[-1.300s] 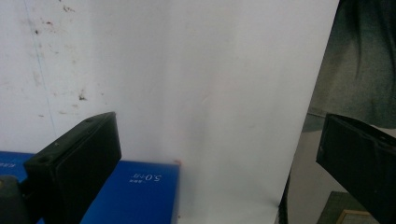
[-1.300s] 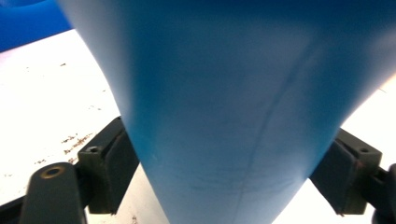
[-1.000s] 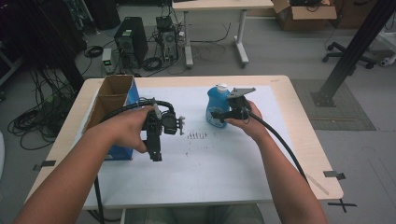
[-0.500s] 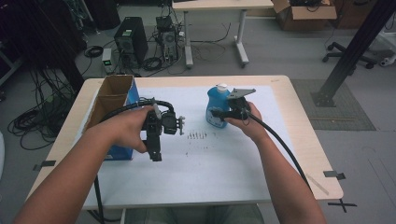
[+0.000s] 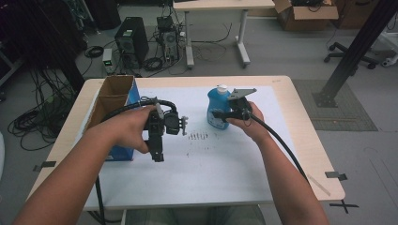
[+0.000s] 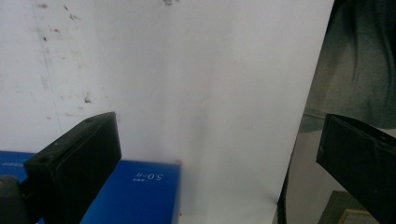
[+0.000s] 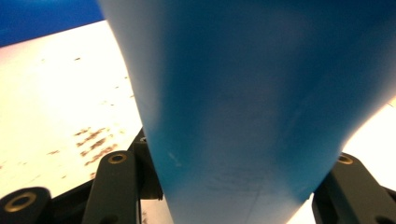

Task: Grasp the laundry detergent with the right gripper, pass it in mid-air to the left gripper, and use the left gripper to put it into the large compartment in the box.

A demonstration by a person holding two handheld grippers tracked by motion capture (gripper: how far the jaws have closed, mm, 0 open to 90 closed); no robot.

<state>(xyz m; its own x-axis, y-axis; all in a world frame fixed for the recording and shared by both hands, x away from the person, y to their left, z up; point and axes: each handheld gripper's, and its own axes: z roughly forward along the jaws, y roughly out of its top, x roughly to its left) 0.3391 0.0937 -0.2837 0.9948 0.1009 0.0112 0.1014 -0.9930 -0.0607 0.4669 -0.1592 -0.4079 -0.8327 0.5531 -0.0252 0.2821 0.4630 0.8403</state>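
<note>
A blue bottle point(image 5: 218, 107) with a white cap stands upright at the back of the white sheet point(image 5: 211, 173). My right gripper point(image 5: 221, 114) reaches it from the right. Its jaws have just been closing, with the bottle point(image 7: 243, 116) between them, and now press on both sides of the bottle's body. My left gripper point(image 5: 157, 157) is held above the sheet left of centre, pointing down toward the near edge. In the left gripper view its jaws point(image 6: 217, 135) stand wide apart with nothing between them, over bare sheet.
An open cardboard box point(image 5: 112, 101) with a blue side stands at the table's left, close to my left hand; its blue face point(image 6: 140, 191) shows under the left jaw. Dark marks point(image 5: 197, 137) dot the sheet's middle. The wooden table edge point(image 5: 309, 140) runs on the right.
</note>
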